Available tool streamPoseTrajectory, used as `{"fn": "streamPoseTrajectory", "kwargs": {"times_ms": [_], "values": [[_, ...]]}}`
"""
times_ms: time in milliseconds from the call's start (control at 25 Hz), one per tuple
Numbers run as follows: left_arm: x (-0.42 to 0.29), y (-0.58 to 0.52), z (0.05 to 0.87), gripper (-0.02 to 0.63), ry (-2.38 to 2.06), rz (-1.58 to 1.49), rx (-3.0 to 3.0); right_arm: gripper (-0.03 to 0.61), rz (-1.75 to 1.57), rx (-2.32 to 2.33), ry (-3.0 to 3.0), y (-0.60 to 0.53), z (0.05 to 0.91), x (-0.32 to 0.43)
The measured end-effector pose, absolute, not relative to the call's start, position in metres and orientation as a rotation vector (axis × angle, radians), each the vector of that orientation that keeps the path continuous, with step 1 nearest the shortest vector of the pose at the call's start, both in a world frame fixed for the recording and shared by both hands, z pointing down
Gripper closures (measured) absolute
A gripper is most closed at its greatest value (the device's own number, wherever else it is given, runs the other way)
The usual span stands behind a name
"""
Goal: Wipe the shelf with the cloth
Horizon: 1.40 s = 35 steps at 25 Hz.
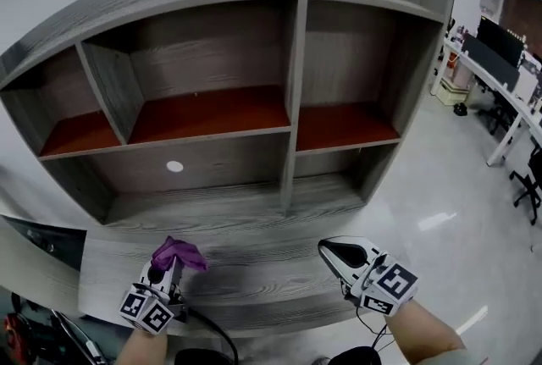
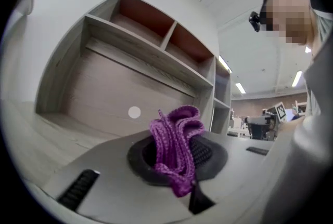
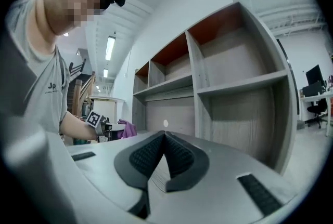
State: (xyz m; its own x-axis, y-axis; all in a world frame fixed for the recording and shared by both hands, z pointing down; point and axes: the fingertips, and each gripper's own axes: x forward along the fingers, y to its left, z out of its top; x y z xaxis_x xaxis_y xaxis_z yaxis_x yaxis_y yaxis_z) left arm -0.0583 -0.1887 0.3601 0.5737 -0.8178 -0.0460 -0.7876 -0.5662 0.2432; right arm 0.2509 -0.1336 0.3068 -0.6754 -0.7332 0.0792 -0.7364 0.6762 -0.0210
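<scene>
While the left gripper point(image 1: 168, 268) hangs over the near grey ledge point(image 1: 254, 274) at the left, its jaws are clamped on the bunched purple cloth point(image 2: 176, 145), short of the empty shelf point(image 1: 288, 58) beyond. The right gripper point(image 1: 337, 254), near right, has its jaws pressed together at the tips, holding nothing.

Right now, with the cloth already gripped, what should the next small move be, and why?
Probably carry the left tool forward and lower the cloth onto the lower grey board of the shelf. The cloth is clamped but held short of that board; the right tool is shut and empty.
</scene>
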Motion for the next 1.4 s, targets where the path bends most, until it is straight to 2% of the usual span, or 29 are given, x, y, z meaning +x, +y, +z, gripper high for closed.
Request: {"fn": "streamPoseTrajectory", "kwargs": {"times_ms": [200,600,1200,1400], "values": [[-0.060,-0.153,0.317,0.549,-1.438,-0.235,2.421,0.557,0.207,1.161,-2.828,-0.097,0.265,0.281],[0.029,-0.086,0.171,0.549,-1.469,-0.169,2.357,0.557,0.349,1.009,-2.801,-0.028,0.198,0.352],[0.069,-0.020,0.000,0.551,-1.314,-0.358,2.581,0.557,0.289,1.040,-2.890,-0.023,0.046,0.328],[0.057,0.016,-0.019,0.554,-1.210,-0.359,2.651,0.557,0.279,1.096,-2.863,0.005,0.023,0.312]]}}
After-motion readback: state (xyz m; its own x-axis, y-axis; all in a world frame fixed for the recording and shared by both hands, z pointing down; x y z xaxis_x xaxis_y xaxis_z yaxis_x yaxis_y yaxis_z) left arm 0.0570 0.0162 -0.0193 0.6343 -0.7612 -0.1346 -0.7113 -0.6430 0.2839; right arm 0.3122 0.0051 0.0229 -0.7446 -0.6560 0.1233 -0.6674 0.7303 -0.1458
